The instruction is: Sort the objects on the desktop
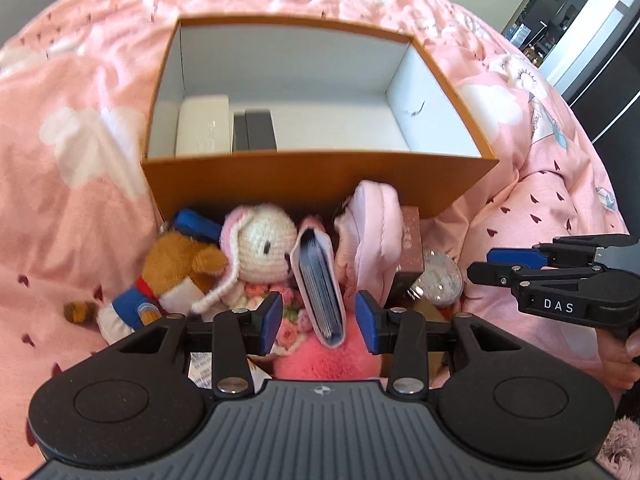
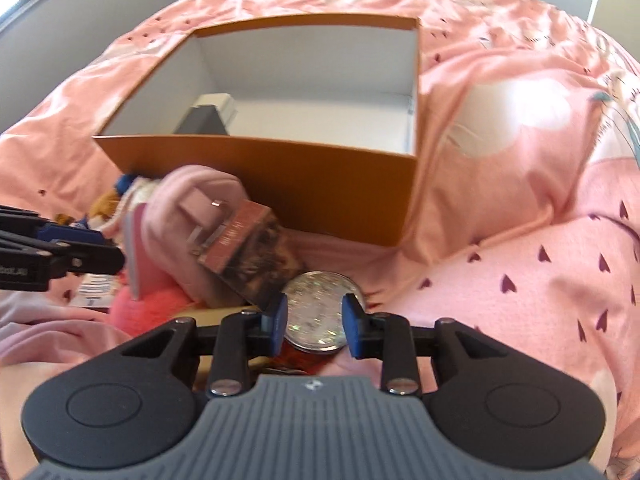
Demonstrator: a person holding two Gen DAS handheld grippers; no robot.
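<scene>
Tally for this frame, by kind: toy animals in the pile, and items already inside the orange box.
Toy animals: 2 (brown bear, white crocheted bunny)
Items in the orange box: 2 (white case, dark box)
Total: 4

1. The left gripper (image 1: 318, 320) points steeply downward, its blue pads standing apart.
2. The right gripper (image 2: 314, 326) points steeply downward too, jaws partly closed.
3. A hand (image 1: 624, 360) grips the right gripper's handle.
</scene>
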